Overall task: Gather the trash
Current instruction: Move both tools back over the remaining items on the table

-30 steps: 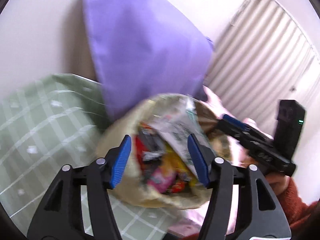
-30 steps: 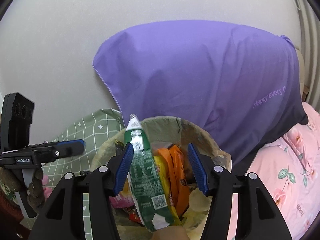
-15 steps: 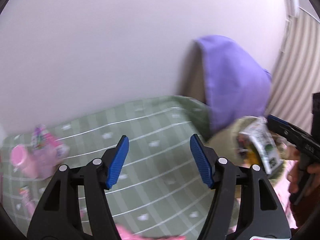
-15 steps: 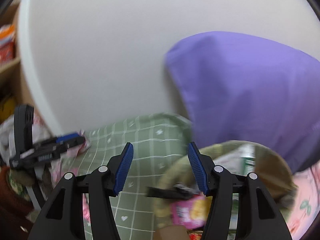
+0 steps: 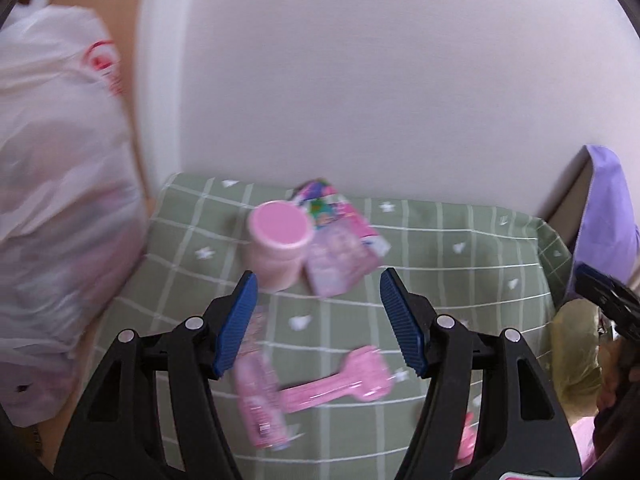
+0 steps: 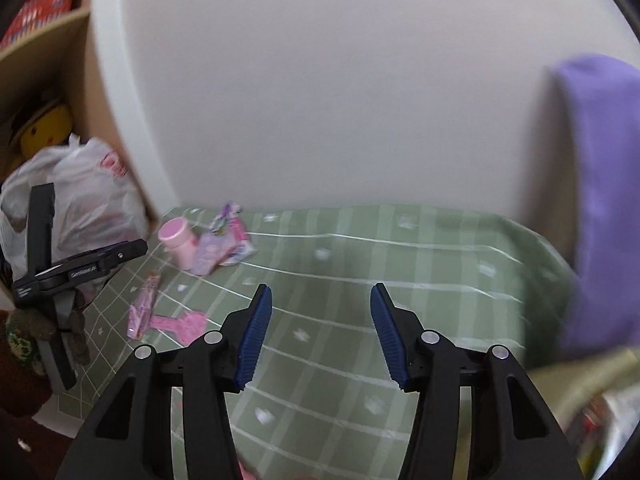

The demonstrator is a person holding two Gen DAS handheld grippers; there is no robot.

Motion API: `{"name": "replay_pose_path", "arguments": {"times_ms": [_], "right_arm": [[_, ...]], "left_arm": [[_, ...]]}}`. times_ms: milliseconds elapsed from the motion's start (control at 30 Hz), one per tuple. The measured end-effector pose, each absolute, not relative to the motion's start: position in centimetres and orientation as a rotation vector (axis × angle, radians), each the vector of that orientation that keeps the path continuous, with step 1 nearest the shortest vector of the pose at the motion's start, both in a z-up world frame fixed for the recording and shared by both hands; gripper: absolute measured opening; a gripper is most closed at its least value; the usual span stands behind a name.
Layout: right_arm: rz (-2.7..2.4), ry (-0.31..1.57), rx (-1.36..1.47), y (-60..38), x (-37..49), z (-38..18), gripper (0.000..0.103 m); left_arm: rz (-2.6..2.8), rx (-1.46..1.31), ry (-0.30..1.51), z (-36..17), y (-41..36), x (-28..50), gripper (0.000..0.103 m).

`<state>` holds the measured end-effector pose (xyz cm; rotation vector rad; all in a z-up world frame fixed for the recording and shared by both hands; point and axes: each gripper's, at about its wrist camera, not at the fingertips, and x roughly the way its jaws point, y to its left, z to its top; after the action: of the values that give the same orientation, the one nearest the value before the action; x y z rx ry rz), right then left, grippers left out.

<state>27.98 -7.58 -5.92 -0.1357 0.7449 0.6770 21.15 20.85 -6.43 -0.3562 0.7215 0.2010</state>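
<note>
- The pale wall [image 6: 340,92] fills the far side of both my views.
- Below it, the green checked cover [image 5: 440,248] spreads from the wall toward me, and all the loose trash lies on it.
- A purple pillow [image 6: 600,200] stands against the wall at the right edge of the cover.
- A white plastic bag [image 5: 56,200] bulges at the left, just beside the cover's left edge, under a wooden shelf [image 6: 44,40].
- The trash bag [image 5: 576,360], yellowish and open, shows at the near right, past the cover's right edge.
- My left gripper [image 5: 316,320] hangs over the cover with its jaws spread and nothing between the blue pads.
- My right gripper [image 6: 318,336] is over bare cover nearer the middle; its jaws are closing, with nothing between them.
- A pink jar [image 5: 278,248] stands upright at the far left of the cover, touching a pile of colourful wrappers [image 5: 340,244] on its right.
- A pink flat scoop-like piece [image 5: 340,380] lies nearer me, its handle meeting a pink wrapper [image 5: 260,404] to the left; both are blurred.
</note>
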Motion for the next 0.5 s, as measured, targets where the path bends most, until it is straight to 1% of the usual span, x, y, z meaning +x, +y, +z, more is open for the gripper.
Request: {"name": "replay_pose_path", "arguments": {"times_ms": [300,400,467,500], "right_arm": [[0.976,0.849,-0.243,7.3,32.7,-10.9,0.048],[0.957,0.915,-0.284,11.2,34.4,-13.6,0.037],[0.929,0.958,-0.283,12.7,35.4,-15.2,0.035],[0.927,0.978,-0.274,13.1,35.8,-15.9,0.029]], "left_arm": [[0.223,-0.375,0.801,-8.5,24.0,18.0,0.060],[0.227,-0.405,0.806,-9.1,24.9,17.2,0.060],[0.228,-0.412,0.805,-9.2,25.2,16.9,0.060],[0.224,-0.416,0.807,-9.4,25.4,16.9,0.060]]}}
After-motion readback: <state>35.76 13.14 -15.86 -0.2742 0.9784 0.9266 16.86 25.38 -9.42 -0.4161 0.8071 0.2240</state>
